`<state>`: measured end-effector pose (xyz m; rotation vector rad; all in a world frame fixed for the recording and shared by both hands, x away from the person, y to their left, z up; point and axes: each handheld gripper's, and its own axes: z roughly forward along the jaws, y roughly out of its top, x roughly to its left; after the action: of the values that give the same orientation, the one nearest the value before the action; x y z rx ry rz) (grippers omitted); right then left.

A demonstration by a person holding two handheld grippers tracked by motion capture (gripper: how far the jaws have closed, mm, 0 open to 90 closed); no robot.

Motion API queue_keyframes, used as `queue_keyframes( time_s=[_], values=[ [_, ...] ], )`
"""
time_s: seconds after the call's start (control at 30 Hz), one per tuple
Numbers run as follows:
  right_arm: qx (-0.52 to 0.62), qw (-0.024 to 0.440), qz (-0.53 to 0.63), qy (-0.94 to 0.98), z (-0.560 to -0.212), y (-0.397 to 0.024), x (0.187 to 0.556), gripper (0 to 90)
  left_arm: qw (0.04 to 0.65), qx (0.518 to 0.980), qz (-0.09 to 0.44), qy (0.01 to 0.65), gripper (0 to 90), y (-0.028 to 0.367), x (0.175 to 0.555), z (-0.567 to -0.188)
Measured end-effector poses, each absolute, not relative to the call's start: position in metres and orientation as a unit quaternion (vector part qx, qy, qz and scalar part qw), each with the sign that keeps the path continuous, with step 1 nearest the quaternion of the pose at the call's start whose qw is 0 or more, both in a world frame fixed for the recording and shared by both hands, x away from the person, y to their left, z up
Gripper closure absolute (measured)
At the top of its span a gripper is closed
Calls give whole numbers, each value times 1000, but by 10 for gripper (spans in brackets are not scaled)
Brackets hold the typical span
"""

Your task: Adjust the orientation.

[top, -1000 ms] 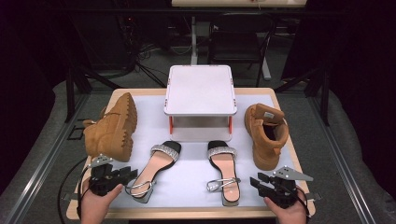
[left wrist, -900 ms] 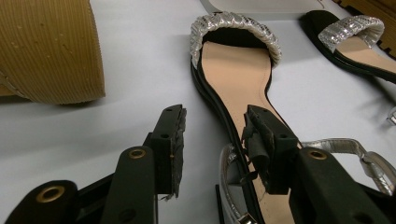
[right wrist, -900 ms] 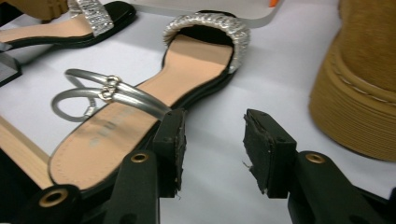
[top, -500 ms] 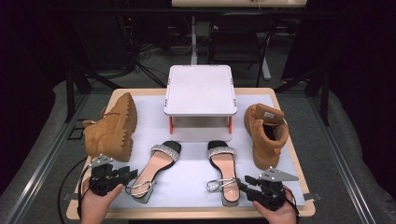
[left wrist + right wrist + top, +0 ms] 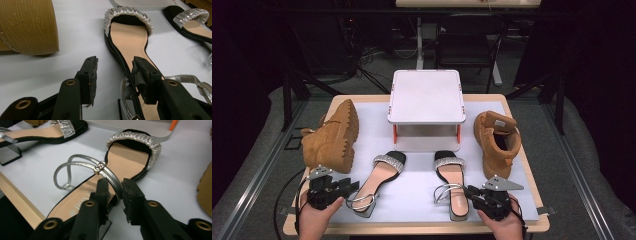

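Two black sandals with silver straps lie on the white mat. The left sandal points away from me; my left gripper stands open at its heel end, one jaw over the insole, the other on the mat beside it. The right sandal lies near the front edge. My right gripper has its jaws drawn close, with the sandal's silver ankle strap and side edge between them.
A tan boot lies on its side at the left, its ribbed sole close to my left gripper. Another tan boot stands at the right. A white two-level stand sits at the back middle. The table's wooden front edge is close.
My right gripper has moved left from the table's front right corner to the right sandal's heel and closed in on its strap. The left gripper has barely moved.
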<state>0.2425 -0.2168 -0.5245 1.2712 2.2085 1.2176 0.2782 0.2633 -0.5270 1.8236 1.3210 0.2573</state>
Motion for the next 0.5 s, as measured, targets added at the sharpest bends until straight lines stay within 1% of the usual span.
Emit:
queue_keyframes(
  time_s=[0.03, 0.07, 0.1, 0.13, 0.3, 0.5],
  values=[
    [446, 158, 426, 771, -525, -218, 242, 817, 424, 728, 103, 528, 545, 264, 278, -527],
    [446, 158, 426, 771, -525, -218, 242, 817, 424, 728, 103, 528, 545, 264, 278, -527],
    [449, 161, 425, 770, -525, -220, 242, 855, 424, 728, 103, 529, 545, 264, 279, -527],
    [449, 162, 425, 769, -525, -221, 242, 864, 424, 728, 103, 529, 545, 264, 279, -527],
    [447, 168, 423, 770, -526, -221, 241, 870, 425, 727, 103, 529, 545, 264, 278, -527],
    [450, 163, 426, 768, -527, -223, 241, 873, 426, 725, 103, 531, 545, 266, 279, -528]
  ],
)
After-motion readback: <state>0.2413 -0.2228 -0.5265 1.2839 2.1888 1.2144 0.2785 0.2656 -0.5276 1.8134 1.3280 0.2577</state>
